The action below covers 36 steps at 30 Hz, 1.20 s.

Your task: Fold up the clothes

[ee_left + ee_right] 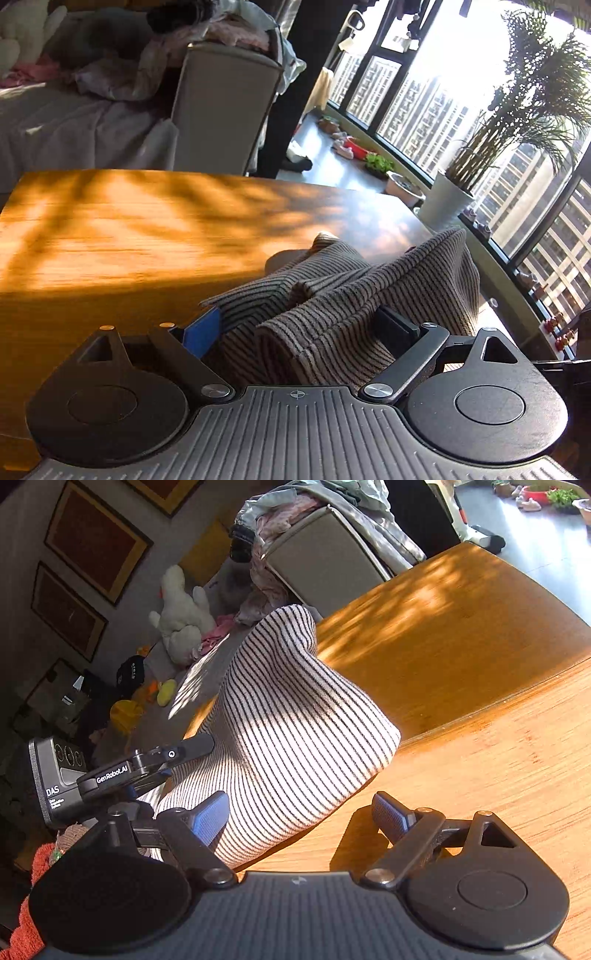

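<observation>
My left gripper [301, 328] has its fingers [201, 332] spread wide. The striped garment [332, 295] bunches up between them in ridged folds, in shadow here, so it reads brown with dark lines. The cloth fills the gap, and I cannot tell whether either pad presses on it; the right-hand finger is partly sunk in the folds. Left of the garment the wooden worktop [110, 229] runs off bare, dappled with sun and leaf shadow. Beyond its far edge stands a grey chair [221, 107] heaped with clothes, and to the right a potted palm [517, 110] stands by the tall windows.

From my right gripper [308, 818] I see the left unit at the far left, touching the garment [288, 716]. In the sun the cloth shows white with thin dark stripes, rising in a tall hump from the worktop [480, 738]. My right fingers [212, 818] are open too: the left one lies against the hem, while the right one stands clear over bare wood, casting its own shadow. Farther back, a plush toy [183, 616] lies on the sofa.
</observation>
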{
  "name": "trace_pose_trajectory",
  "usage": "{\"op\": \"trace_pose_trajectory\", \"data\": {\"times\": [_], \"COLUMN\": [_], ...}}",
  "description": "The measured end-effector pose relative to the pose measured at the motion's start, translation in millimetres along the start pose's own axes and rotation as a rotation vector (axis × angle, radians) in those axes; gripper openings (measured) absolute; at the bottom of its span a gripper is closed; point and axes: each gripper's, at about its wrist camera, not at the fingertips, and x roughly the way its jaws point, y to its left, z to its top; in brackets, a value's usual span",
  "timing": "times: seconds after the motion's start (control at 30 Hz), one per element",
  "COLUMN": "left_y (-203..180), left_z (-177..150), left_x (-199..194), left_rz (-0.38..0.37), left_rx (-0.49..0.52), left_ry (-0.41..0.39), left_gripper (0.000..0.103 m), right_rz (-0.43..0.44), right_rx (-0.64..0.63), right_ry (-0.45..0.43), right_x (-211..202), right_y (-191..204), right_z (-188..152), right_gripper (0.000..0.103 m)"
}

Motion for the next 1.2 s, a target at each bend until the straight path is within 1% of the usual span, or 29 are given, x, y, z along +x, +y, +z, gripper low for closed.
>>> {"op": "trace_pose_trajectory", "data": {"times": [0.07,0.23,0.3,0.37,0.43,0.5,0.6,0.73,0.77,0.83,0.9,0.97,1.03,1.07,1.1,1.17,1.2], "left_y": [1,-9,-16,-27,-40,-53,-67,-79,-83,-87,-82,-69,-52,-44,-38,-25,-22], "left_z": [-2,-11,-17,-25,-35,-44,-53,-56,-56,-56,-54,-50,-46,-44,-42,-37,-37], "left_x": [-3,-5,-7,-7,-3,2,6,8,6,-6,-20,-35,-49,-52,-54,-57,-53], "left_rz": [-0.016,-0.053,-0.09,-0.145,-0.171,-0.182,-0.207,-0.282,-0.284,-0.228,-0.152,-0.072,0.003,0.035,0.068,0.132,0.147], "left_rx": [0.007,0.018,0.004,-0.012,-0.019,-0.002,0.006,-0.024,-0.011,0.038,0.07,0.052,0.011,-0.02,-0.048,-0.105,-0.118], "left_ry": [0.005,0.023,0.035,0.065,0.094,0.111,0.118,0.131,0.128,0.102,0.064,0.016,-0.036,-0.056,-0.07,-0.098,-0.096], "left_gripper": [0.093,0.094,0.094,0.094,0.095,0.095,0.096,0.095,0.095,0.095,0.095,0.095,0.092,0.084,0.071,0.062,0.062], "right_rz": [-0.01,-0.082,-0.118,-0.157,-0.195,-0.212,-0.212,-0.237,-0.243,-0.25,-0.258,-0.264,-0.25,-0.236,-0.22,-0.177,-0.161], "right_rx": [0.002,-0.142,-0.203,-0.269,-0.355,-0.413,-0.453,-0.507,-0.507,-0.502,-0.496,-0.496,-0.499,-0.51,-0.525,-0.596,-0.633], "right_ry": [-0.012,-0.059,-0.08,-0.104,-0.129,-0.148,-0.168,-0.193,-0.197,-0.204,-0.211,-0.216,-0.223,-0.227,-0.232,-0.218,-0.211], "right_x": [9,27,31,33,32,26,9,-14,-18,-27,-36,-42,-46,-48,-49,-48,-48], "right_y": [-1,9,13,19,29,38,43,46,45,43,41,41,44,47,51,61,67], "right_z": [9,36,46,53,57,56,51,43,42,40,39,34,25,18,11,-7,-14], "right_gripper": [0.082,0.082,0.082,0.082,0.082,0.082,0.083,0.084,0.084,0.085,0.085,0.085,0.085,0.085,0.085,0.081,0.081]}}
